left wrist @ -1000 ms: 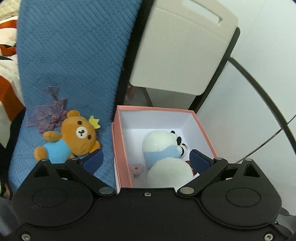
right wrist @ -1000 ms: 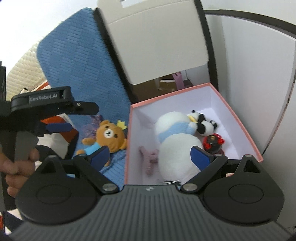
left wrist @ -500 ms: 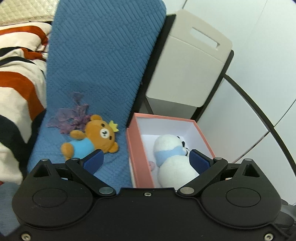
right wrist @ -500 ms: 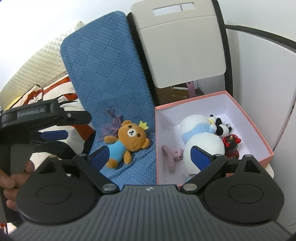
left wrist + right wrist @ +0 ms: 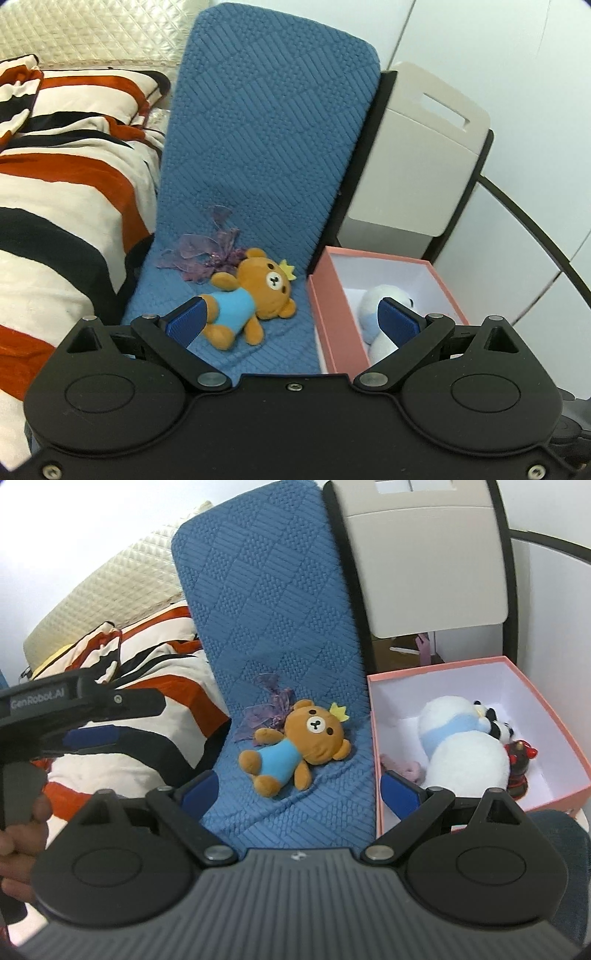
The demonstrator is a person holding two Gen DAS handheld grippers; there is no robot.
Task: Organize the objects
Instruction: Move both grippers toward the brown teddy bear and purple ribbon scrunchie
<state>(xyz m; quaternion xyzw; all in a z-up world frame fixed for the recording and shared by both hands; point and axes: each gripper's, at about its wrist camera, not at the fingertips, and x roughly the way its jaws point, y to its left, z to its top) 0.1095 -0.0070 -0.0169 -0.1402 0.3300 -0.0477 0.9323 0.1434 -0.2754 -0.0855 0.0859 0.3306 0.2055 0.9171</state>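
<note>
Fingers (image 5: 184, 320) of the left gripper (image 5: 291, 321) stand wide apart and hold nothing; the right gripper (image 5: 299, 794) is spread just as wide, also empty. Going left to right in the right wrist view: one hand (image 5: 22, 845) grips the left tool at the left edge, one striped blanket (image 5: 159, 686) lies behind it, one blue quilted mat (image 5: 273, 602) fills the middle, and one pink box (image 5: 554, 746) sits at the right. On the mat lie one purple ribbon bow (image 5: 269, 709) and, touching it, one brown teddy bear (image 5: 295, 749) in a blue shirt. Inside the box are one white plush (image 5: 461, 746), one small panda (image 5: 498, 727), one red figure (image 5: 521, 764) and one pink item (image 5: 402, 768). Compared with a second ago, both views have pulled back and swung leftward: the box has moved from frame centre to the right, and more of the mat and blanket shows. The bear now lies above the gap between each pair of fingers, nearer the left one, apart from both.
</note>
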